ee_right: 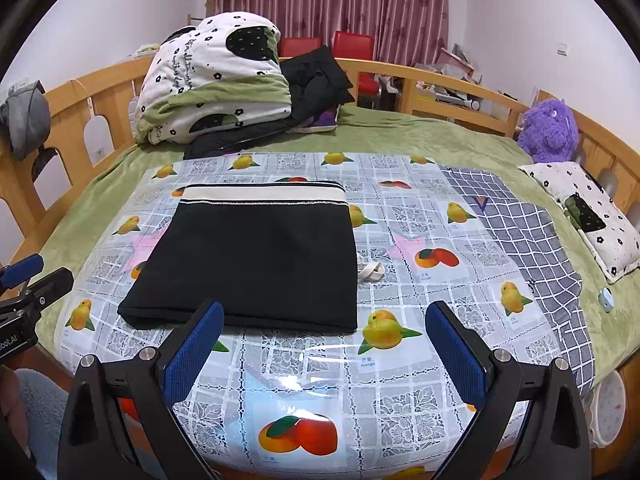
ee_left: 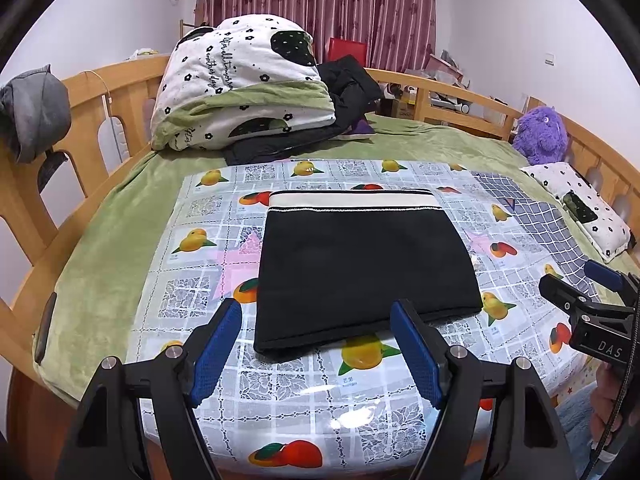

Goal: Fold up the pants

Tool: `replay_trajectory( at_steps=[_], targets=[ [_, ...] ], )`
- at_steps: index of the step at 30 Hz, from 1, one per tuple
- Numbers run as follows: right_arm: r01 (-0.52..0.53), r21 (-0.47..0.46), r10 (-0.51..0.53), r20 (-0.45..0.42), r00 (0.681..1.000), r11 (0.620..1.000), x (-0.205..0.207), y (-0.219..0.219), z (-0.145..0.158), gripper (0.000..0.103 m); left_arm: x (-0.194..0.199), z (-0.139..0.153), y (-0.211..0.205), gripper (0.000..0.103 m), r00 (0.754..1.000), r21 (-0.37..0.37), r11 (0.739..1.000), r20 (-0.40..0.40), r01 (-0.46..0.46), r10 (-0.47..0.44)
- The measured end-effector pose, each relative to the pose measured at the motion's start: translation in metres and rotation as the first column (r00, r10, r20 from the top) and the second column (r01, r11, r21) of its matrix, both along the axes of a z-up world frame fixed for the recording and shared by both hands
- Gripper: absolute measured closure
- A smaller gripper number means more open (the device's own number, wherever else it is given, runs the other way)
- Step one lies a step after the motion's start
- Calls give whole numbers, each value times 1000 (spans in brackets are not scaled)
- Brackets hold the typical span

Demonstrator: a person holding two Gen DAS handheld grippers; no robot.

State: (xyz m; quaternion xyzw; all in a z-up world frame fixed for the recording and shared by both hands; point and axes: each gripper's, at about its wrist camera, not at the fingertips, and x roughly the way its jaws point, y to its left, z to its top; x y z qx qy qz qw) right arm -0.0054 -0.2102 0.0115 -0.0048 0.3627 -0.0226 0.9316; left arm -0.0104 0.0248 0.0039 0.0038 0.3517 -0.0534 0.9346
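Black pants (ee_left: 360, 264) with a cream waistband lie folded into a neat rectangle on the fruit-print plastic cloth (ee_left: 280, 392); the right wrist view has the pants (ee_right: 260, 260) left of centre. My left gripper (ee_left: 316, 320) hangs open just short of the pants' near edge, nothing between its blue pads. My right gripper (ee_right: 324, 320) is open too, near the pants' near right corner, with nothing in it. Each gripper shows at the edge of the other view, the right gripper (ee_left: 580, 292) and the left gripper (ee_right: 28, 280).
A folded quilt (ee_left: 240, 88) and dark clothes (ee_left: 344, 84) pile up at the bed's far end. A checked cloth (ee_right: 520, 232), a small pillow (ee_right: 592, 216) and a purple plush toy (ee_right: 548, 128) lie to the right. Wooden rails (ee_left: 100, 88) ring the bed. A small white strap (ee_right: 370, 270) lies beside the pants.
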Motion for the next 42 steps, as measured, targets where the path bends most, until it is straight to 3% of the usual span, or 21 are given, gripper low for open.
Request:
replay_trajectory(
  at_steps=[42],
  targets=[
    [12,-8,-12,-5,1000,1000,0,1,-3,4,-2,0,-1,28,1000,0,1000,0,-2,2]
  ],
)
